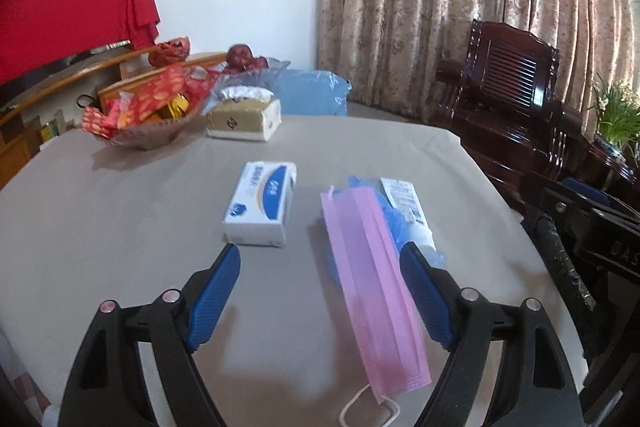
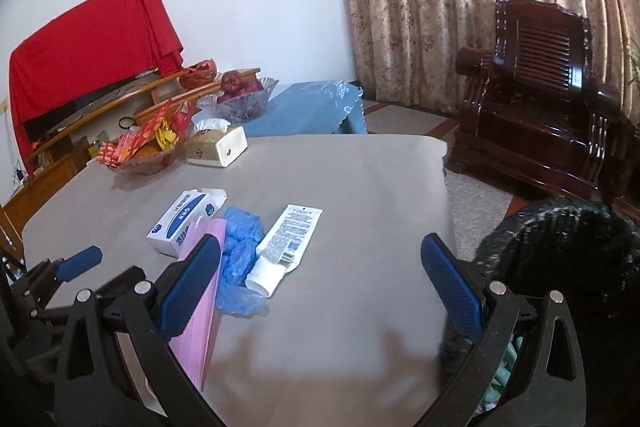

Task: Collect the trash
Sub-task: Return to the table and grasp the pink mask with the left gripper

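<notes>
A pink face mask lies flat on the grey table, between the jaws of my open left gripper and close to its right finger. No pad presses on the mask. Beside it are a crumpled blue glove, a white tube and a small white-and-blue box. My right gripper hovers open and empty over bare cloth. To its left lie the tube, glove, mask and box.
A bin lined with a black bag stands off the table's right edge. At the far left of the table are a snack basket and a tissue box. A dark wooden armchair stands by the curtain.
</notes>
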The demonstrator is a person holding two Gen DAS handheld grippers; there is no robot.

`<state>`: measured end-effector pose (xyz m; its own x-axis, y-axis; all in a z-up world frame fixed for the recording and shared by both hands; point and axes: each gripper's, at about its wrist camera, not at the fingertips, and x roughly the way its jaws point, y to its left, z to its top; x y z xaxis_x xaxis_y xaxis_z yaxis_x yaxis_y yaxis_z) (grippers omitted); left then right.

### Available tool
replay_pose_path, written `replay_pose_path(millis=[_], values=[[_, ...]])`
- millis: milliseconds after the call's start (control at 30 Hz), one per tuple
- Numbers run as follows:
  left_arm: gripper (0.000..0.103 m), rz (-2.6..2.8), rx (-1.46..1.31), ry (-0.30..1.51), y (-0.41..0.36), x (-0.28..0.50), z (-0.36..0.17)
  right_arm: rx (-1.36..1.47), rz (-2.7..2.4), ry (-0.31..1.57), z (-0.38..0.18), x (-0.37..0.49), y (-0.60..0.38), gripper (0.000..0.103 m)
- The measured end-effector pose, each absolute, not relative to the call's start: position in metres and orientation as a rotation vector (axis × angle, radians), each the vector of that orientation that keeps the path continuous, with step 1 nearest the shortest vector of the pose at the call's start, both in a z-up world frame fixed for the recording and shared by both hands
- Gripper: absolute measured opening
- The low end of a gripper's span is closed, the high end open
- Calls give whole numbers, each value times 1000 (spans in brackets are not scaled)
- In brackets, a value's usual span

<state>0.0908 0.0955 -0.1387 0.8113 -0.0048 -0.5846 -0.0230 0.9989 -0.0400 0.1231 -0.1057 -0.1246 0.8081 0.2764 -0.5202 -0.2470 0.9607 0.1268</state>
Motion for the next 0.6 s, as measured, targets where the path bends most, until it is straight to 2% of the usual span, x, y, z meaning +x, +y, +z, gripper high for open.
replay_pose_path(millis=[333,467,567,600], values=[[80,-20,-67,708,75,108,-170,41,277,587,-135,139,-105,97],[72,-31,-64,737,71,111,-177,46,276,598,-140,142,-107,97],[48,-46,-71,766,70,112,-181,45,279,603,-142,143,-106,97],[32,-51,-76,778,71,113,-183,41,281,604,-142,143,-104,97]])
